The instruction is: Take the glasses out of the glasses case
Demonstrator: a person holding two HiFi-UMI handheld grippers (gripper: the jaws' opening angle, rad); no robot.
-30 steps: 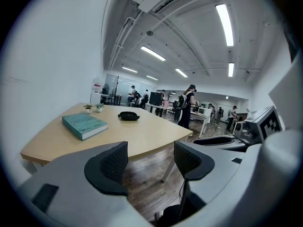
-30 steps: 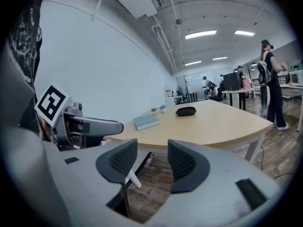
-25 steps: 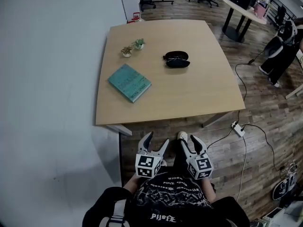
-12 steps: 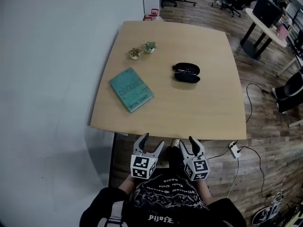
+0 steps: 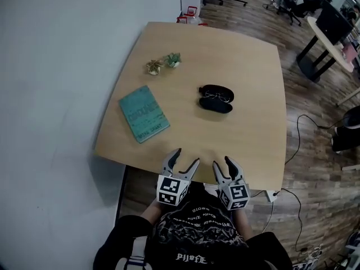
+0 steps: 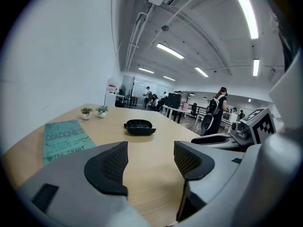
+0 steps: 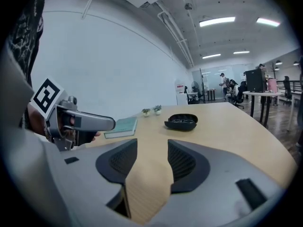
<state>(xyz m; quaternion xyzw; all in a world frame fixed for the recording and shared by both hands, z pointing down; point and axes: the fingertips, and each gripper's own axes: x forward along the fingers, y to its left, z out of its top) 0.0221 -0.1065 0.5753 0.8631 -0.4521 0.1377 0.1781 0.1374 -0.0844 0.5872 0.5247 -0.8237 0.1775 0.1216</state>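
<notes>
A black glasses case (image 5: 216, 99) lies open on the middle of the wooden table (image 5: 247, 134), with glasses inside it. It also shows far ahead as the case (image 6: 139, 126) in the left gripper view and the case (image 7: 181, 122) in the right gripper view. My left gripper (image 5: 187, 157) hangs over the table's near edge, open and empty. My right gripper (image 5: 221, 163) is beside it, open as well, with nothing between its jaws. Both point toward the case from well short of it.
A teal book (image 5: 143, 113) lies at the table's left. Two small potted plants (image 5: 162, 64) stand at the far left. Office chairs, a round table (image 5: 332, 35) and cables on the wood floor lie beyond and to the right. A white wall runs along the left.
Both grippers have come forward from over the floor to the table's near edge. The table and case now sit closer in the head view.
</notes>
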